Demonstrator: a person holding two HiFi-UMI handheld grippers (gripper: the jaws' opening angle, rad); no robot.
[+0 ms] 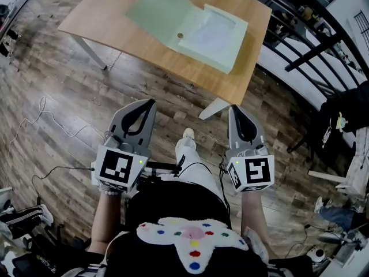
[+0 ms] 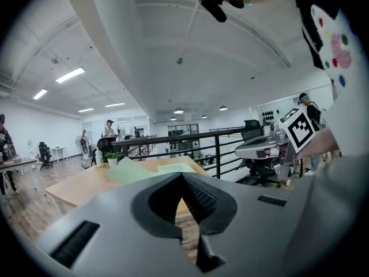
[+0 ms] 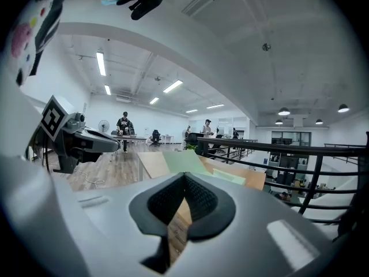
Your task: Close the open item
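Wood floor (image 1: 69, 85) lies between us and the table (image 1: 109, 16). A black railing (image 1: 305, 45) runs past its right edge. Our left gripper (image 1: 151, 101) and right gripper (image 1: 235, 107) have their fingers squeezed together, empty. The open green box (image 1: 213, 36) lies by that edge, lid (image 1: 164, 10) flat to the left, lengthwise along the near edge.

The table (image 1: 106, 16) stood ahead of the person, well apart from both grippers. On the table, toward its right end, lay the box (image 1: 213, 36). Its lid (image 1: 158, 10) lay flat on the table, at the left of the box and touching it. A railing (image 1: 305, 45) ran along the right side of the table. The 2 grippers were side by side before the person's body, the left gripper (image 1: 148, 105) at the left and the right gripper (image 1: 233, 109) at the right, with 1 shoe (image 1: 187, 135) on the floor between them. A cable (image 1: 34, 120) lay on the floor at the left of the left gripper.
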